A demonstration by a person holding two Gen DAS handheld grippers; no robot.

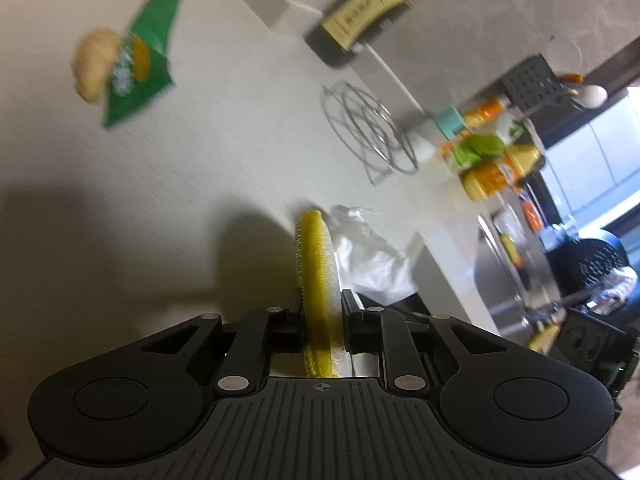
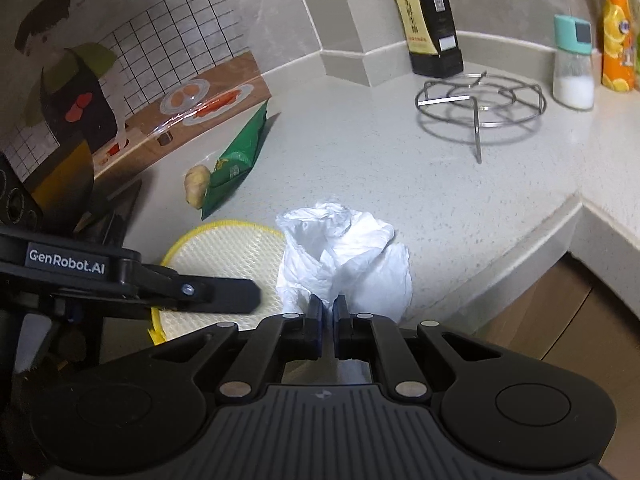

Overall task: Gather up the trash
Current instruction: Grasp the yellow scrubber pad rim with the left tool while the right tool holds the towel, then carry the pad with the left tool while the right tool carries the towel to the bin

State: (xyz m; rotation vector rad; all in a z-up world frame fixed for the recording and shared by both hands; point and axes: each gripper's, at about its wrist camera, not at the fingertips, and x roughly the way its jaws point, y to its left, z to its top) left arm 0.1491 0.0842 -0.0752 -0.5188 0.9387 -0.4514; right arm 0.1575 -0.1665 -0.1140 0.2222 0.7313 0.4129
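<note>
My left gripper [image 1: 320, 304] is shut on a round yellow-rimmed mesh pad [image 1: 316, 264], seen edge-on; in the right wrist view the pad [image 2: 224, 256] shows flat with the left gripper's finger [image 2: 200, 292] across it. My right gripper [image 2: 328, 308] is shut on a crumpled white plastic bag [image 2: 348, 256], which stands on the counter beside the pad; the bag also shows in the left wrist view [image 1: 372, 256]. A green snack wrapper [image 2: 240, 152] lies further back with a piece of ginger [image 2: 197, 185] against it; both show blurred in the left wrist view, wrapper [image 1: 140, 60] and ginger [image 1: 94, 64].
A wire trivet [image 2: 480, 108], a dark sauce bottle [image 2: 430, 24], a salt shaker [image 2: 573, 64] and orange bottles [image 2: 616, 32] stand along the back of the speckled counter [image 2: 360, 152]. The counter edge [image 2: 520, 248] drops off at right. A stove corner [image 2: 120, 216] lies left.
</note>
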